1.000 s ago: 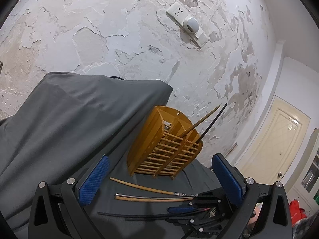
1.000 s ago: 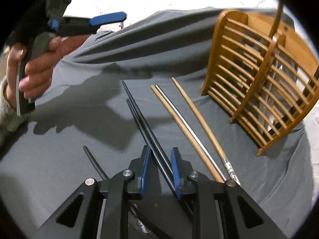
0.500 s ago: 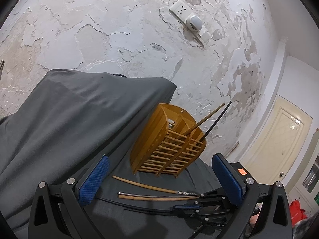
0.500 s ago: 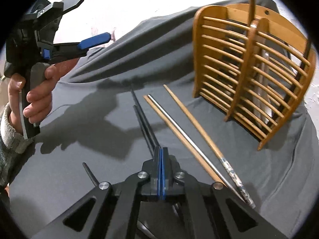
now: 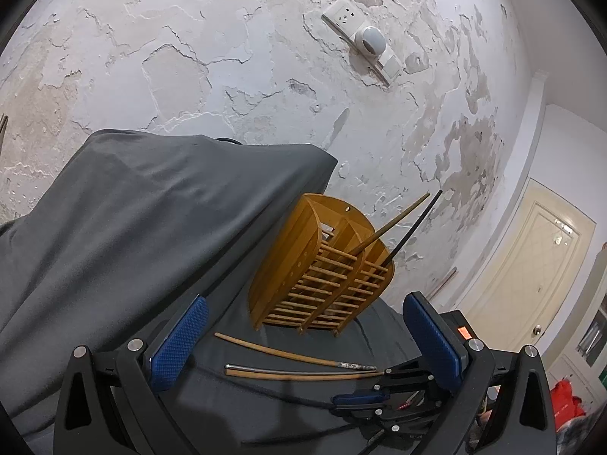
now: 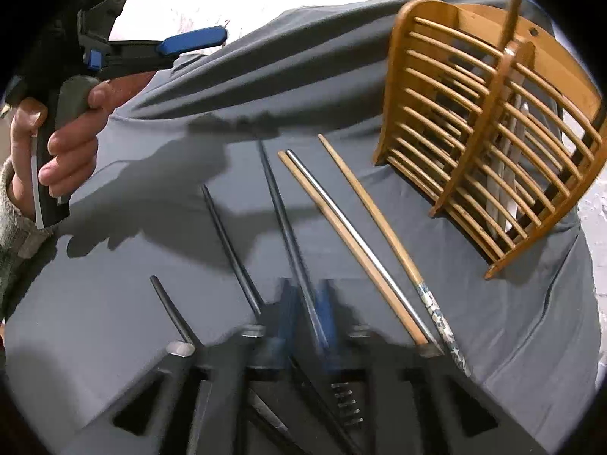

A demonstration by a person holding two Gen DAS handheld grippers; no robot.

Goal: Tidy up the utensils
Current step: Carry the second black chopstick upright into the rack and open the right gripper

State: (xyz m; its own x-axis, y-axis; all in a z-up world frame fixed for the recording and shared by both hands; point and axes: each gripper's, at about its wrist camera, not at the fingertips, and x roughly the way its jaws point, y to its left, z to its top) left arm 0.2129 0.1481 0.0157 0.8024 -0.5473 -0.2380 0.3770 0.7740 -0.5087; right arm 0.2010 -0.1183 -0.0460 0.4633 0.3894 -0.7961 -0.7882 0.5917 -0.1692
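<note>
A slatted wooden utensil holder (image 5: 303, 265) (image 6: 485, 132) stands on the grey cloth (image 6: 512, 322), with a wooden chopstick (image 5: 394, 223) and a black chopstick (image 5: 417, 223) sticking out of it. Several chopsticks lie on the cloth: a wooden one (image 6: 341, 235), a metal one (image 6: 360, 239), a wooden one with a patterned end (image 6: 379, 220) and black ones. My right gripper (image 6: 308, 311) is low over the cloth, its jaws opening narrowly, with a black chopstick (image 6: 284, 220) running between the blurred pads. My left gripper (image 5: 303, 341) hovers wide open and holds nothing.
Two more black chopsticks (image 6: 235, 242) (image 6: 170, 311) lie left of my right gripper. A hand (image 6: 68, 140) holds the left gripper above the cloth's left side. A peeling wall (image 5: 227, 76) with a socket (image 5: 345, 15) rises behind; a door (image 5: 523, 273) is at the right.
The right jaws shut fully, then parted a little. The two black chopsticks that lay together have separated, one now lying further left. The left gripper has kept still.
</note>
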